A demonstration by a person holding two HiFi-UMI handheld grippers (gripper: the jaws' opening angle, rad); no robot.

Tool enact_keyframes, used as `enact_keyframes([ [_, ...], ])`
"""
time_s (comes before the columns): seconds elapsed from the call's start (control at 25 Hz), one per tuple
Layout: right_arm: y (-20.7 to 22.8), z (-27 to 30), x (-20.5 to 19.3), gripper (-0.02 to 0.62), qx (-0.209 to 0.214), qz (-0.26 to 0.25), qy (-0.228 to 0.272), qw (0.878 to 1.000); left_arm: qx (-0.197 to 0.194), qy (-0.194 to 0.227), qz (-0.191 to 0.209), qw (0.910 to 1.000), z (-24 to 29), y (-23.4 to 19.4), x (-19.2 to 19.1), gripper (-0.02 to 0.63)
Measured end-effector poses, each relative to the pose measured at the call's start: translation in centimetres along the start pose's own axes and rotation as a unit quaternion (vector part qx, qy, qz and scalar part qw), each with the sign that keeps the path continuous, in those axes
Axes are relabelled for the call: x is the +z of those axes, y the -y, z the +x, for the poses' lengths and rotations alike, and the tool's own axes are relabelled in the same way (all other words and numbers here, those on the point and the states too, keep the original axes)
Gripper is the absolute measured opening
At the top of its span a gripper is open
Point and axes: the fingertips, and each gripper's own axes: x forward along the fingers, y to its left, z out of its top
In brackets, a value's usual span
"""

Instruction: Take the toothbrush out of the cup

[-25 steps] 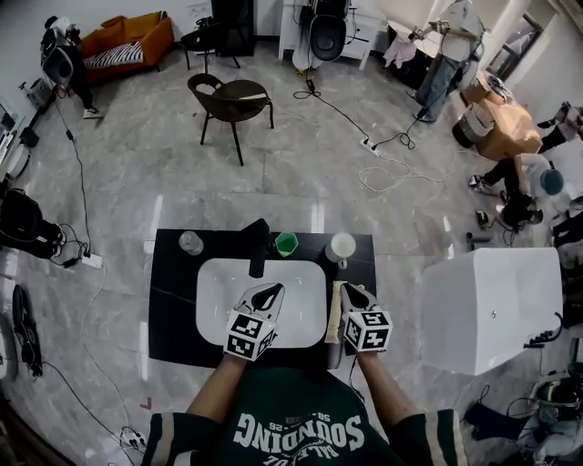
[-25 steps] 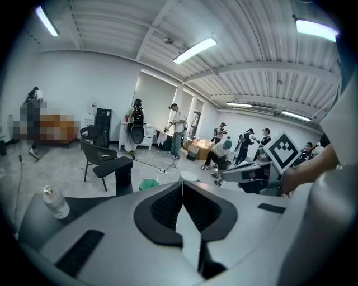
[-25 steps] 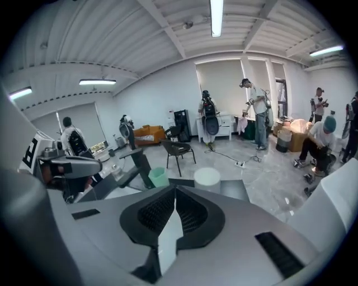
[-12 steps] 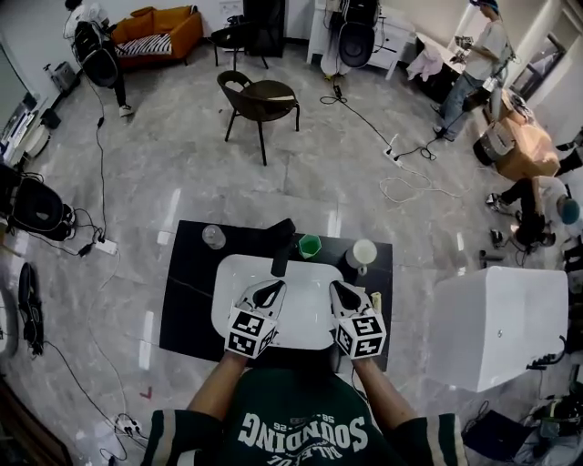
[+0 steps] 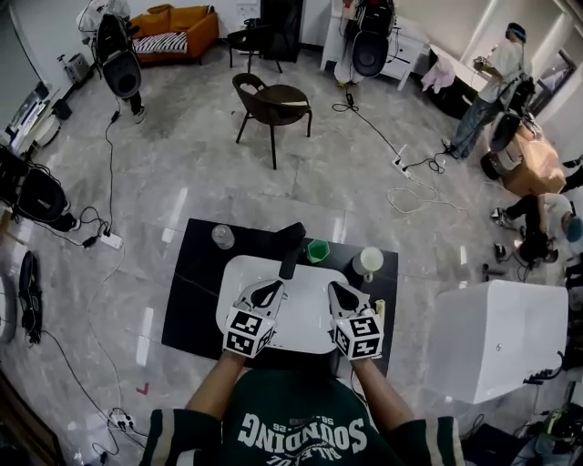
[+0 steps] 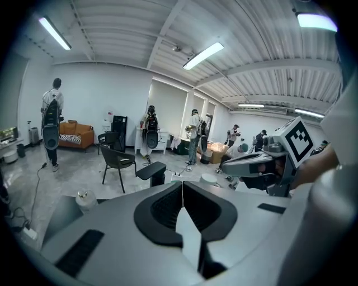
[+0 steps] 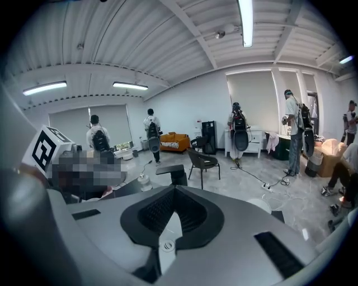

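Green cup (image 5: pixel 316 250) and white cup (image 5: pixel 368 261) stand near each other at the back of the black desk (image 5: pixel 187 300), behind the white basin (image 5: pixel 305 319) and right of the black tap (image 5: pixel 291 248). The toothbrush is too small to make out, so I cannot tell which cup holds it, or whether either does. A pale yellowish thing (image 5: pixel 378 308) lies at the basin's right edge, partly behind the right claw (image 5: pixel 338 293); what it is I cannot tell.

A toothbrush should be light, thin and stiff, its plastic handle slick if wet. The best hold is probably on the handle just above the cup's rim, pulling straight up. Both cups look light and could tip or lift along with it.

Both claws hover over the basin's near half. The left claw (image 5: pixel 267 291) is closed with nothing in it, and so is the right.

The desk top looks smooth and glossy, and a clear bottle (image 5: pixel 222 237) stands at its back left. Around it lies grey polished floor with trailing cables, a dark chair (image 5: pixel 273 102), an orange sofa (image 5: pixel 178 27), a white box (image 5: pixel 496 337) close on the right, and several people at work.
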Motion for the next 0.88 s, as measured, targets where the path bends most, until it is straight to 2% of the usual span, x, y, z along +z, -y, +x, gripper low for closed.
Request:
enact_keyframes([
  [0.88,0.8,-1.3,-0.6,0.040,0.011,0.000,-0.012,1.000,-0.006,-0.006,0.006,0.9999,0.7,1.5,0.3,0.017],
])
